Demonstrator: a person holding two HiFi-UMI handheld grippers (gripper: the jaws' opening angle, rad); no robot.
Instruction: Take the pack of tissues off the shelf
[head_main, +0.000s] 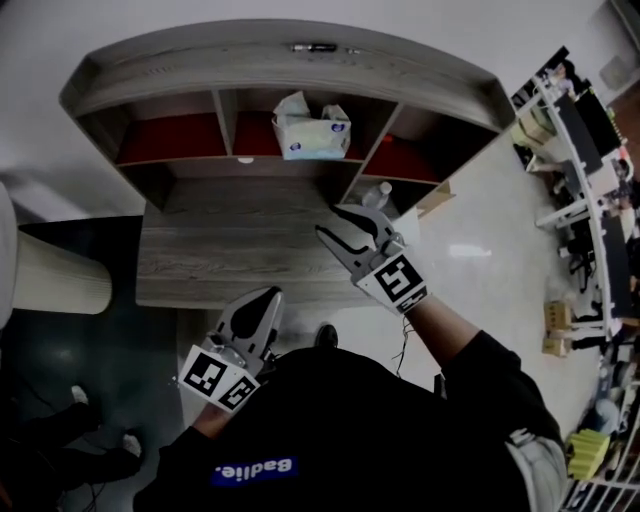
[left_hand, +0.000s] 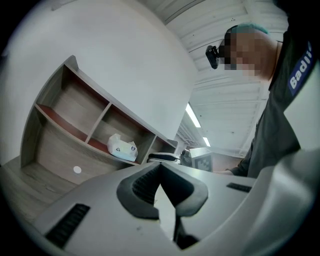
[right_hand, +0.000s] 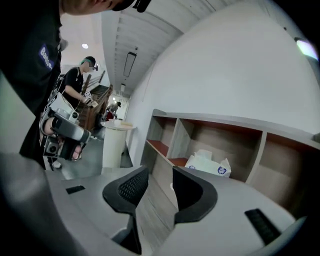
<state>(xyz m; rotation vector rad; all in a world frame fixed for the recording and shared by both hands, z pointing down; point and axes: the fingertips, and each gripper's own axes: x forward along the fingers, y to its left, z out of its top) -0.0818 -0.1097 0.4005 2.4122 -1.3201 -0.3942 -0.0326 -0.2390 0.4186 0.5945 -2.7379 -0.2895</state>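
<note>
The pack of tissues (head_main: 312, 128), white with pale blue print, sits in the middle compartment of the wooden shelf (head_main: 290, 62). It also shows in the left gripper view as the pack of tissues (left_hand: 122, 147) and in the right gripper view as the pack of tissues (right_hand: 209, 165). My right gripper (head_main: 335, 222) is over the desk in front of the shelf, short of the pack and a little to its right. It is open (right_hand: 160, 172), with nothing between its pads. My left gripper (head_main: 268, 296) stays low near my body at the desk's near edge, its jaws closed together (left_hand: 160, 166) and empty.
A grey wooden desk top (head_main: 230, 245) runs below the shelf. A clear plastic bottle (head_main: 377, 193) stands at the shelf's lower right. A white round column (head_main: 60, 285) is at the left. Office desks (head_main: 590, 200) line the right side. Another person (right_hand: 75, 85) stands far off.
</note>
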